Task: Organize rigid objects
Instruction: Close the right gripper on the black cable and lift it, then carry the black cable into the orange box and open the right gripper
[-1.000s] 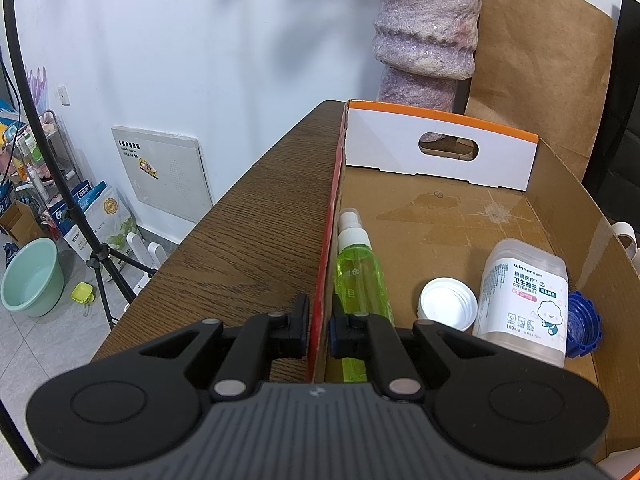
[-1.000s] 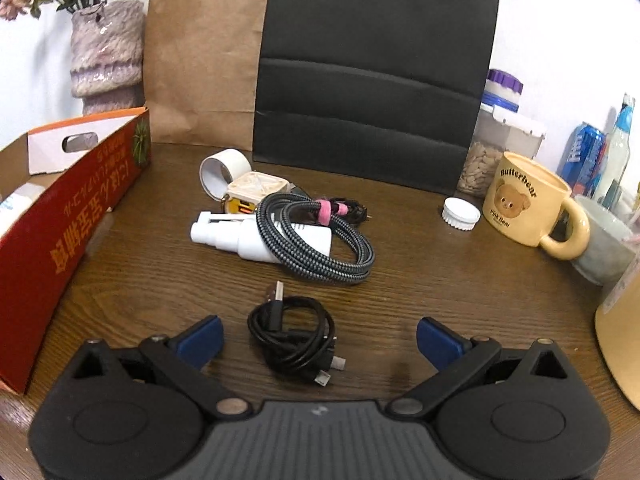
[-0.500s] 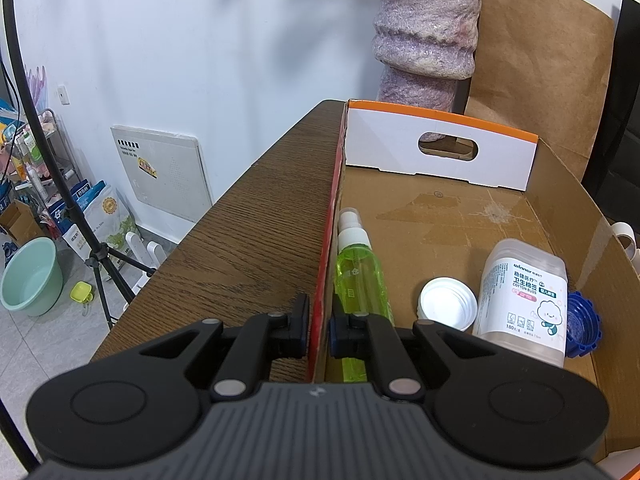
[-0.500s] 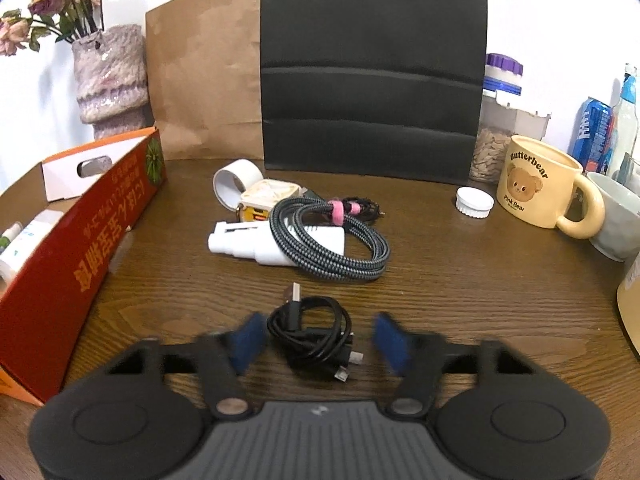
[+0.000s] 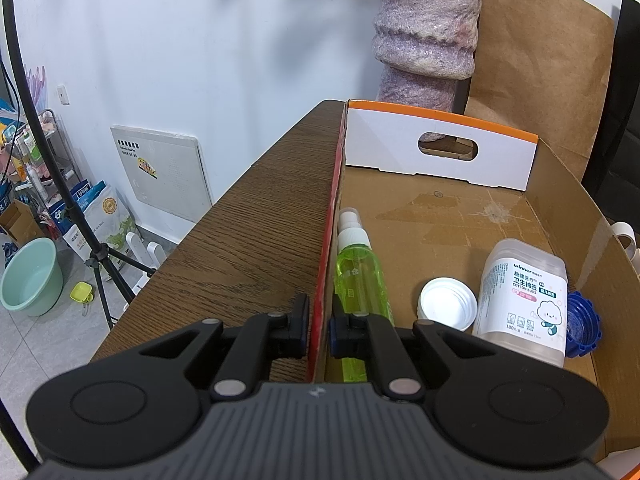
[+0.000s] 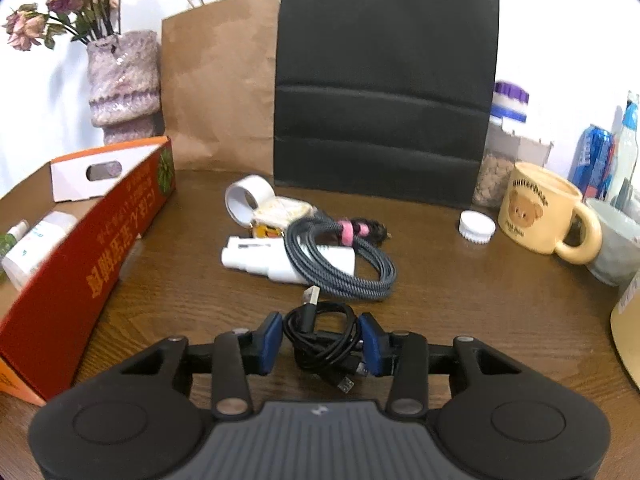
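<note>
My left gripper (image 5: 319, 324) is shut on the left wall of the cardboard box (image 5: 326, 264). Inside the box lie a green spray bottle (image 5: 356, 276), a white cap (image 5: 448, 306), a cotton-bud tub (image 5: 524, 304) and a blue cap (image 5: 582, 326). My right gripper (image 6: 322, 340) is shut on a coiled black USB cable (image 6: 322, 334), which looks raised off the table. Beyond it lie a white bottle (image 6: 276, 260) under a grey braided cable (image 6: 352, 264), a tape roll (image 6: 244, 200) and a small white-and-yellow item (image 6: 280, 212). The box (image 6: 100, 256) stands at the left.
A brown paper bag (image 6: 224, 80), a black chair back (image 6: 384, 80) and a vase (image 6: 124, 84) stand at the back. At right are a white lid (image 6: 476, 226), a bear mug (image 6: 544, 210), a jar (image 6: 500, 152), a can (image 6: 592, 160) and a grey cup (image 6: 616, 240).
My right gripper's jaws closed from wide open onto the black USB cable and rose with it. The left gripper has not moved.
</note>
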Motion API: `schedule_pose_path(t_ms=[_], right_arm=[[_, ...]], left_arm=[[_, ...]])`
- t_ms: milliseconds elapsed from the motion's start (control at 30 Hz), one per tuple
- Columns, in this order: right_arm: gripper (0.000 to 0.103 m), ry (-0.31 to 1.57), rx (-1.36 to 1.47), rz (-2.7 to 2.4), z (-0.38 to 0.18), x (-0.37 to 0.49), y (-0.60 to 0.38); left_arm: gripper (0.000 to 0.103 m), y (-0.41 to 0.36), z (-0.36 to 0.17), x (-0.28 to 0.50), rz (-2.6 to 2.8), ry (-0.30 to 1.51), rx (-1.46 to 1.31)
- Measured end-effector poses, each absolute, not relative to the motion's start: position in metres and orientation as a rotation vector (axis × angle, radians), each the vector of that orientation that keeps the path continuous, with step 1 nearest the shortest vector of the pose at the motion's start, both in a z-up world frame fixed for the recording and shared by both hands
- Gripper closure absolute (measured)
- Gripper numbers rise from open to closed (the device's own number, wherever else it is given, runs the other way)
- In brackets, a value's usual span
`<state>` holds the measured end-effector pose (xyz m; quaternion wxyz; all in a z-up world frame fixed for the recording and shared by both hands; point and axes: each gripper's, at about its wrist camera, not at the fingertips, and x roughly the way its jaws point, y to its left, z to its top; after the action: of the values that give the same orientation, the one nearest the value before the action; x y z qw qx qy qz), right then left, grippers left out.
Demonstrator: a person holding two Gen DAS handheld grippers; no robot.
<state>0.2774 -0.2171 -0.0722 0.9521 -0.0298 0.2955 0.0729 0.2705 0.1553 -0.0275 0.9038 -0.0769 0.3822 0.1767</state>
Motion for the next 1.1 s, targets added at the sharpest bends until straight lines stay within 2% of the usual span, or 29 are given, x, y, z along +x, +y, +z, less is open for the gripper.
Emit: schedule_pose_path(t_ms=[400, 1100], right_arm=[[0.063, 0.464, -0.069, 0.175, -0.039, 0.276, -0.193], [0.063, 0.348, -0.04, 0.423, 0.008, 0.287, -0.069]], left_arm=[[0.093, 0.155, -0.028, 0.27, 0.365, 0.79, -0.16], [0.093, 0.155, -0.027, 0.271, 0.364, 0.79, -0.161]])
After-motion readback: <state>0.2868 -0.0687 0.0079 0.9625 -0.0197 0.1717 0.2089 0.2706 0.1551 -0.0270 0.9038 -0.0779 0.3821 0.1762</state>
